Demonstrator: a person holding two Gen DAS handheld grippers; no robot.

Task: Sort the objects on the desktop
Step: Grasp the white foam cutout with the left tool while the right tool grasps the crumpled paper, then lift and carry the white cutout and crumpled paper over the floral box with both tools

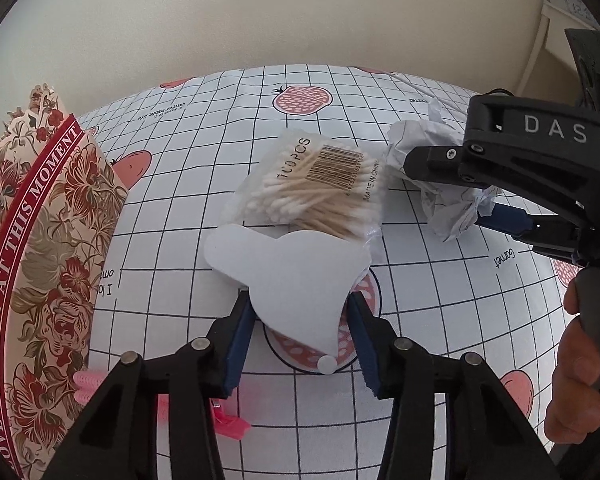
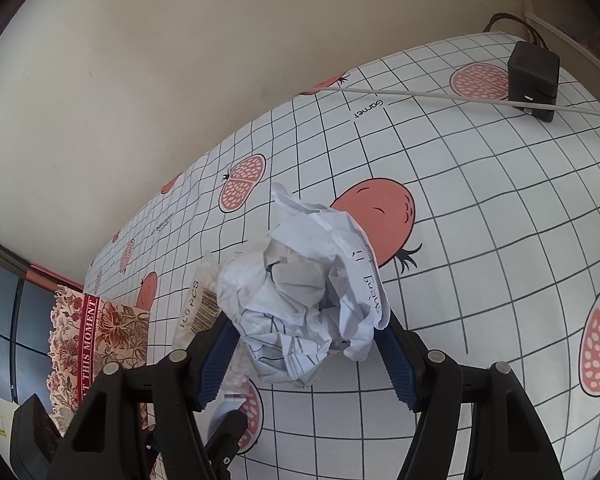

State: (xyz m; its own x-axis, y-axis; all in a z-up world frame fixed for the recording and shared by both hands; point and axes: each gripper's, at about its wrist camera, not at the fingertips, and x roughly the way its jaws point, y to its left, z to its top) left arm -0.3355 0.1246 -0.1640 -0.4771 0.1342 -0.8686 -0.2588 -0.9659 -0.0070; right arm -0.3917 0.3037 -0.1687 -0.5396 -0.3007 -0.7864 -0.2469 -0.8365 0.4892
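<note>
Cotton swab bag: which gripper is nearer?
Left. The left gripper sits just in front of the cotton swab bag, closed on a white card; the right gripper, beside it, grips crumpled paper.

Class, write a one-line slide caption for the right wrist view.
Right gripper clamps a crumpled paper ball above the pomegranate-print tablecloth.

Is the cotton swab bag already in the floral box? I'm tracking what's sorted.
No, the cotton swab bag lies on the checked tablecloth, beside the floral box, not inside it.

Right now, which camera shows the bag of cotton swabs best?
The left wrist view: the bag of cotton swabs lies whole, label readable. The right wrist view shows only an edge behind the crumpled paper.
</note>
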